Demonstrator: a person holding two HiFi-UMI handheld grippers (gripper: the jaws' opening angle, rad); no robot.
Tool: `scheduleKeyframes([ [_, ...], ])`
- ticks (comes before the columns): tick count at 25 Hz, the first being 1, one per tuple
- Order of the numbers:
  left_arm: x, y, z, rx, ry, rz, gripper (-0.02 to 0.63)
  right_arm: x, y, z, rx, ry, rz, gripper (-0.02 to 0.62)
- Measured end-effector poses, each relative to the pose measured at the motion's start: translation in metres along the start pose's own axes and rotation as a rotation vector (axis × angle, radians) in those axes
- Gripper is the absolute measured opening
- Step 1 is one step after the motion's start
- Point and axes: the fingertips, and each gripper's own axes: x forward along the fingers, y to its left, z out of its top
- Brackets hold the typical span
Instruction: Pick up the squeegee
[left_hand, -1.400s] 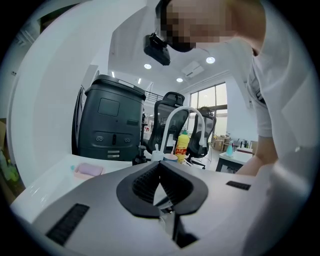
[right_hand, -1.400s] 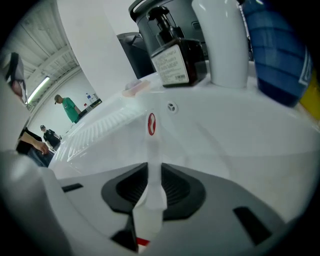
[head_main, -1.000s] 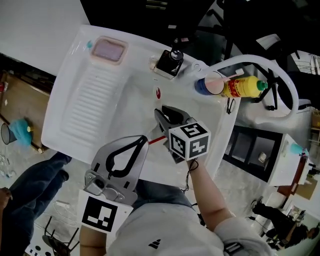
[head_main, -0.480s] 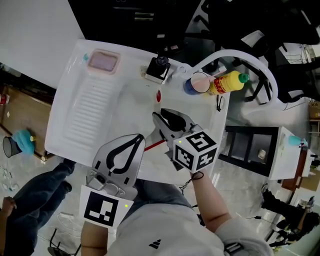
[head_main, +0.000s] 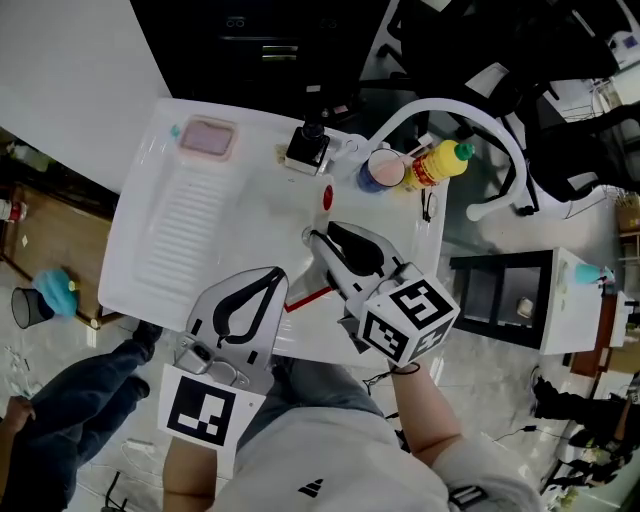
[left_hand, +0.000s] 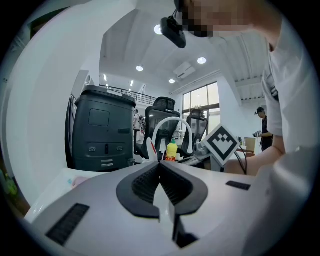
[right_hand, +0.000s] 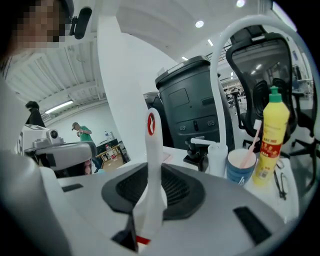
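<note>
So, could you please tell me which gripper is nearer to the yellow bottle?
Right. The right gripper, shut on the squeegee, sits below-left of the yellow bottle in the head view; the left gripper is farther left and lower.

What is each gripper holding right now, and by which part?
Right gripper: the white plastic squeegee with red trim, clamped at mid-handle. Left gripper: nothing, jaws together.
</note>
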Motion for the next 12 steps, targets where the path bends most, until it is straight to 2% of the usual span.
scheduleKeyframes([
  [12,-0.012,-0.021,0.018,0.035,-0.028,-0.02,0.012,-0.048,0.03,0.036,-0.033,-0.125,0.022,0.092],
])
